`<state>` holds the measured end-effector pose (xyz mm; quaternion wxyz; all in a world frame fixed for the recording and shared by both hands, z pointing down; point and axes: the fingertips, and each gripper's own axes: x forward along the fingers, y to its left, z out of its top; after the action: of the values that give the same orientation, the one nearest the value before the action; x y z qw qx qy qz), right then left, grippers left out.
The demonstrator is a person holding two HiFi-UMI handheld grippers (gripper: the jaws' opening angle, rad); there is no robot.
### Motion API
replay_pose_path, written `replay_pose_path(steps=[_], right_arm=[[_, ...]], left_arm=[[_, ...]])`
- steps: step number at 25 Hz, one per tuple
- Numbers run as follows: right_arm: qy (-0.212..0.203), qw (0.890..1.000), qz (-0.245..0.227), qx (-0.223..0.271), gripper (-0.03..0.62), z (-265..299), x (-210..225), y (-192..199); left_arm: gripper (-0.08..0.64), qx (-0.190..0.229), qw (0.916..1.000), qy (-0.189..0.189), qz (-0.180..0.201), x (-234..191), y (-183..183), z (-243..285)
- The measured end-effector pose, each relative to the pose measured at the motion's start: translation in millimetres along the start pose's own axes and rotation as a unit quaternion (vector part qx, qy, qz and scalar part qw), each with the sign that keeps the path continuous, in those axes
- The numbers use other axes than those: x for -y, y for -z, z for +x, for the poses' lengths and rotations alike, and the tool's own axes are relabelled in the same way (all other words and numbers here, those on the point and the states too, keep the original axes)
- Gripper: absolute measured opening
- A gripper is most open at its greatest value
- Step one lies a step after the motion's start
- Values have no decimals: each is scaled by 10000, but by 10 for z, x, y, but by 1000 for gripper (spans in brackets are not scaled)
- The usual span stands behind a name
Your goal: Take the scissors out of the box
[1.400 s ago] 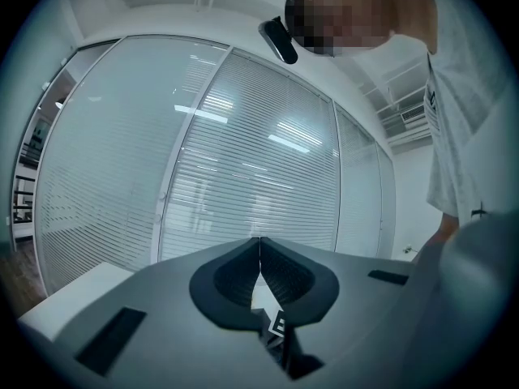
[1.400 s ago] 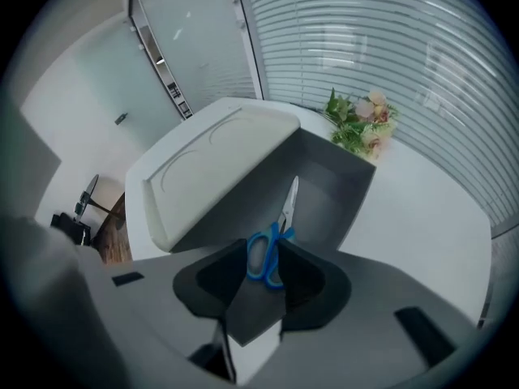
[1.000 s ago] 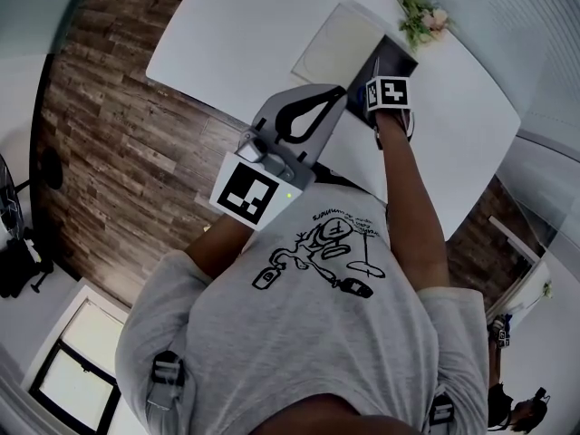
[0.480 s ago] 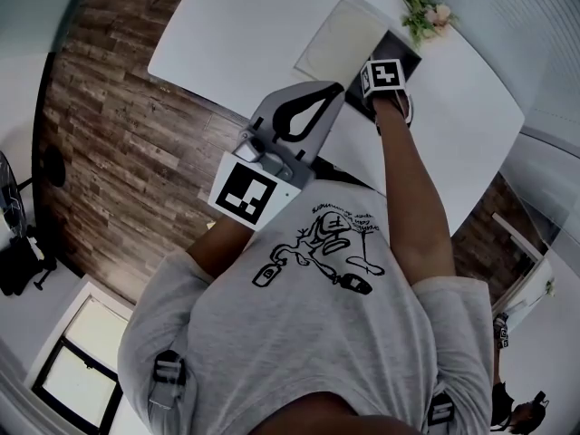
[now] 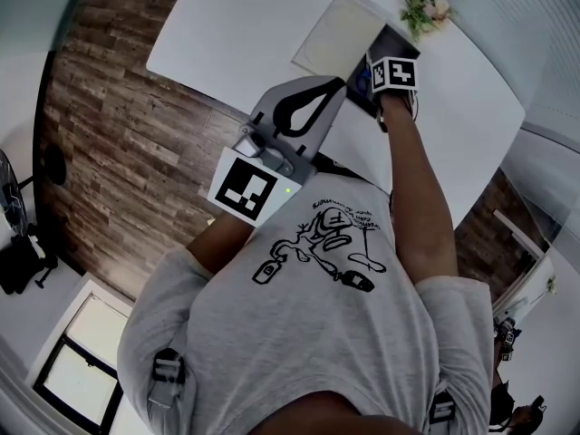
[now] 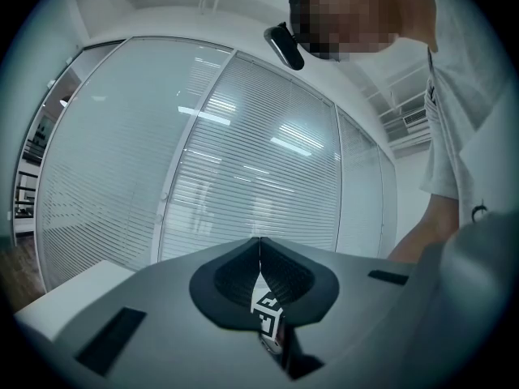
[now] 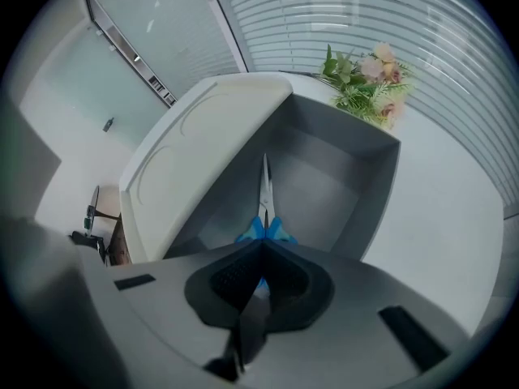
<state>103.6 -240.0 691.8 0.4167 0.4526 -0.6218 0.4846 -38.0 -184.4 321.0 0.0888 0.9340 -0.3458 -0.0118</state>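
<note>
— Which step are we on?
— The grasp: our right hand-held gripper (image 7: 261, 248) has just been closing and is clamped on the scissors (image 7: 265, 191) by the blue handles, mid-frame inside the box (image 7: 357, 168). Next we lift straight up and clear.

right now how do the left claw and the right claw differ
The right claw points steeply down into the box; the left claw points level toward a glass wall. The right claw has just closed on the scissors by their blue handles; the left claw grips nothing. Both have jaws together.
</note>
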Motion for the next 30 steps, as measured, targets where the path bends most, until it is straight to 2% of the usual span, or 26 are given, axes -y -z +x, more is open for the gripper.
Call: replay_pose_path(steps=[2,5,8,11,16,21,25,30], right_arm=[[21,10000,-32,-76,8,36,-16,0],[67,9993,-195,-315,73,87,-71,23],[330,9963,-563,-565,141,96,-26,46],[599,9905,-963,-782,132,145,37,66],[723,9814,-1404,-1091,123,229,-38,107],[585,9804,-1347,-1314,115,195,-37,119],[585,9827,-1294,-1190,103,186,-29,106],[417,9890,-978,-1027,91,116,27,84]], left_arm=[[20,-6,10000,8,5,2,9,4],[20,19,10000,-13,-6,1,-12,-22],[20,19,10000,-50,9,28,-27,-21],[20,19,10000,-91,4,36,-7,-11],[20,30,9999,-158,-11,27,-47,-98],[20,22,9998,-210,-5,23,-64,-149],[20,9,9998,-174,10,30,-61,-168],[20,52,9999,-113,30,58,-86,-157]])
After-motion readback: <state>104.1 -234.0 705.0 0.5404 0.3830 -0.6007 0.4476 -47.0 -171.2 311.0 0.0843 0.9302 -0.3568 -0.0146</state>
